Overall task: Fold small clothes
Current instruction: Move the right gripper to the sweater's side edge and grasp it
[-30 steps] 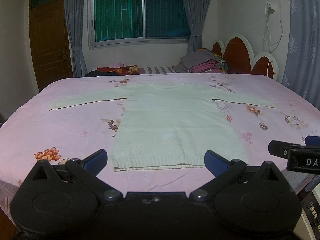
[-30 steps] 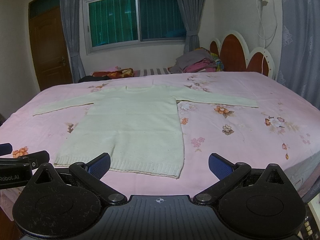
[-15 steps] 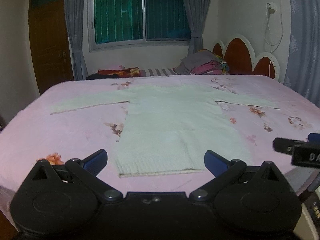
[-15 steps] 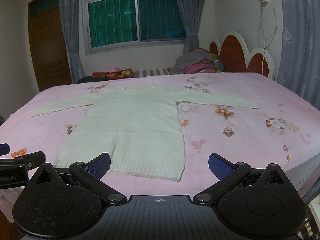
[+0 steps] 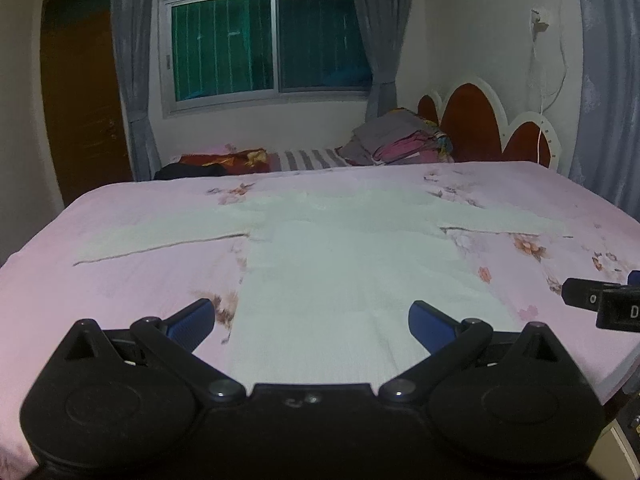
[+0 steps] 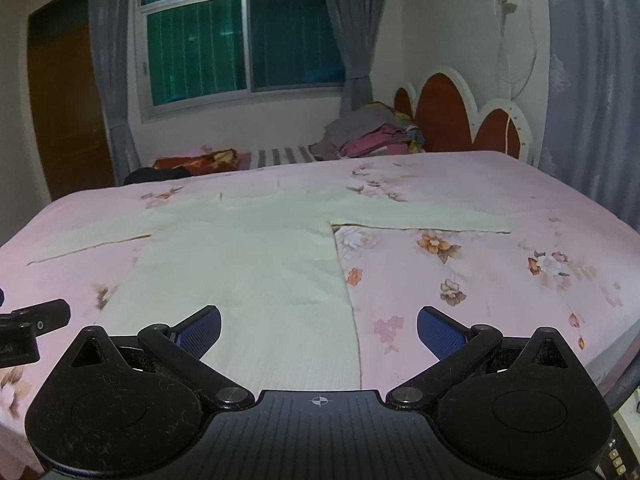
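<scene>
Pink floral bedding (image 5: pixel 120 280) is covering a bed that fills both views, with a window behind at 12 o'clock. Lying flat at its centre is the sweater (image 5: pixel 340 272), sleeves stretched toward 9 and 3 o'clock and hem nearest the cameras. No fold is showing yet, so the whole job seems to be waiting. Both tools are hovering above the hem, touching nothing: the left gripper (image 5: pixel 312 316) is gaping wide, and the right gripper (image 6: pixel 319 326) is likewise spread, straddling the sweater's right side edge.
</scene>
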Tool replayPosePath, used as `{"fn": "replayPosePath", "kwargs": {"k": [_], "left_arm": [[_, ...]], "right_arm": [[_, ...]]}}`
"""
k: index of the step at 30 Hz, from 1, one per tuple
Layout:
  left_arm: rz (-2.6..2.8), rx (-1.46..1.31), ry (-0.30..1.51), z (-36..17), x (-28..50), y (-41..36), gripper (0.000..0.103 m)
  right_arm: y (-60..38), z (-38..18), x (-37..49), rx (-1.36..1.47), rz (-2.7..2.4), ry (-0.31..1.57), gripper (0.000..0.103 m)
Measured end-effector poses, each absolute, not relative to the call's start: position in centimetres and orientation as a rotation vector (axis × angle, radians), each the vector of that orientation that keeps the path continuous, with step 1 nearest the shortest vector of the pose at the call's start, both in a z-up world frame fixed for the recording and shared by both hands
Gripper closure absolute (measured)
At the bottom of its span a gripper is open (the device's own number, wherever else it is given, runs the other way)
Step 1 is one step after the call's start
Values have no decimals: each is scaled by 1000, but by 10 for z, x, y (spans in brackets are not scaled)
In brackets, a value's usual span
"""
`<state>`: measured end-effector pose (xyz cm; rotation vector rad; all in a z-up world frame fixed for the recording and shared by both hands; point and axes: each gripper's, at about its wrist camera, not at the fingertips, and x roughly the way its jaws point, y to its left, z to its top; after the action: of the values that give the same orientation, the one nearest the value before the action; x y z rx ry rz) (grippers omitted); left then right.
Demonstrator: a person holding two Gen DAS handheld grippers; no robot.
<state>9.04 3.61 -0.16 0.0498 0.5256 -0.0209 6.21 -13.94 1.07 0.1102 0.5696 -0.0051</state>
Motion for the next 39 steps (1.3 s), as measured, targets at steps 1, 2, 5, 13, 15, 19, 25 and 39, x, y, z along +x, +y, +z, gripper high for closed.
{"fn": "replayPosePath", "kwargs": {"k": [1,2,5,13,15,19,25,39], "left_arm": [[-27,48,524,-3,98,38,0],[-27,49,524,-4,107,39,0],[-50,37,541,-10,133,46,0],[-93,44,586,-12,184,55,0],[-103,27,590,-14,196,53,0],[-134,26,583,-17,214,42,0],[-139,6,582,-23,251,23,0],[-30,77,690,-59,359,-32,0]], "right_arm": [[-139,10,71,110,-15,572,0],[-138,8,80,113,-23,574,0],[-136,4,106,115,-42,578,0],[-134,1,152,111,-86,586,0],[-137,0,160,106,-101,591,0],[-147,-4,174,97,-126,599,0],[-175,-14,209,105,-160,606,0],[-349,-62,337,336,-275,655,0]]}}
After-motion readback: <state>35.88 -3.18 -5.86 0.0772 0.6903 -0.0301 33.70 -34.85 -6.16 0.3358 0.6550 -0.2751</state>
